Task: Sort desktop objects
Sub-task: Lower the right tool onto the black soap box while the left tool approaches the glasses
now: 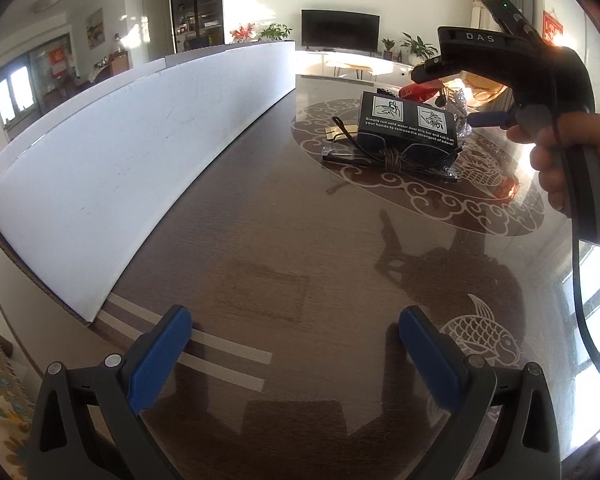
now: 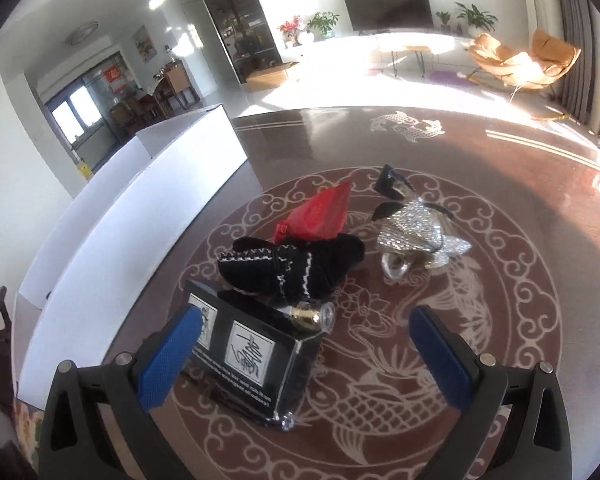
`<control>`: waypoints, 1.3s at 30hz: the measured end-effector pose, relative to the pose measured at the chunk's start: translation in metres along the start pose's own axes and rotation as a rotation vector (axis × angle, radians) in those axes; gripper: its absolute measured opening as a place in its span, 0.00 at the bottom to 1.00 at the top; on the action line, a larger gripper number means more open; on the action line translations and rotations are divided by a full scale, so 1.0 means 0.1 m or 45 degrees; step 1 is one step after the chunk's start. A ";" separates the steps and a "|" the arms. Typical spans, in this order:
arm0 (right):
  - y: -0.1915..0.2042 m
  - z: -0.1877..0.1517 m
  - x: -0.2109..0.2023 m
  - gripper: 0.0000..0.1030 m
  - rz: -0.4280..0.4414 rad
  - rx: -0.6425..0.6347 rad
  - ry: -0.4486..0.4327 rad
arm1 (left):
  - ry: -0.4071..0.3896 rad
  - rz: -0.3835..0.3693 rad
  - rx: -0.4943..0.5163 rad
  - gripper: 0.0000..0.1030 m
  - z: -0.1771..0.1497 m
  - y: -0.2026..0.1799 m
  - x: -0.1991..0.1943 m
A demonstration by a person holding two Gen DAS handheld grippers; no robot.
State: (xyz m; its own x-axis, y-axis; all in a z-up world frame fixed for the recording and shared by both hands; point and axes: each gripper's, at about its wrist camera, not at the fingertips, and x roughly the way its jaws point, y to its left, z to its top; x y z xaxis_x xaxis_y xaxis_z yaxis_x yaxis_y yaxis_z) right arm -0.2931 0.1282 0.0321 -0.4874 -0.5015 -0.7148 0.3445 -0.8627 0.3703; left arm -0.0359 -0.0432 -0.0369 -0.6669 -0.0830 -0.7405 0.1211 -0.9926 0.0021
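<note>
A black printed box (image 2: 252, 352) lies on the patterned table (image 2: 500, 200), just ahead of my open right gripper (image 2: 306, 340) and close to its left finger. Behind it sit a black stitched pouch (image 2: 292, 260), a red pouch (image 2: 324, 216), a silver sequined piece (image 2: 416, 232) and a small gold-collared bottle (image 2: 312, 314). In the left wrist view the black box (image 1: 410, 120) has eyeglasses (image 1: 400, 156) in front of it. My left gripper (image 1: 296, 328) is open over bare table, well short of the pile. A hand (image 1: 568, 152) holds the right gripper (image 1: 488, 119) above the pile.
A long white cardboard box (image 1: 140, 160) runs along the table's left side, also seen as white box (image 2: 140, 208). A small black clip-like item (image 2: 390, 182) lies beyond the silver piece. A cable (image 1: 584, 320) hangs from the right gripper. Living-room furniture stands beyond the table.
</note>
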 end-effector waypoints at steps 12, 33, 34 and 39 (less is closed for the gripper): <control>0.76 -0.45 0.18 0.93 0.012 -0.562 0.352 | -0.001 0.006 -0.010 1.00 0.02 -0.02 0.03; 0.58 -0.74 0.16 0.58 -0.109 -0.506 0.237 | -0.005 0.008 -0.012 1.00 0.03 -0.02 0.05; 0.46 -0.81 0.04 0.58 -0.140 -0.481 0.220 | -0.006 0.009 -0.012 1.00 0.03 -0.02 0.05; -0.03 -1.19 -0.54 0.58 -0.290 -0.406 0.160 | -0.012 0.014 -0.018 1.00 0.02 -0.02 0.06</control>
State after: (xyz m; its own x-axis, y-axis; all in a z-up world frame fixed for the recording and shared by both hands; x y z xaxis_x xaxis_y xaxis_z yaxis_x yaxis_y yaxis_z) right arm -0.1723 0.1654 -0.0012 -0.4846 -0.2710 -0.8317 0.4804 -0.8770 0.0059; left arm -0.0421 -0.0420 -0.0401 -0.6724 -0.0951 -0.7340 0.1391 -0.9903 0.0009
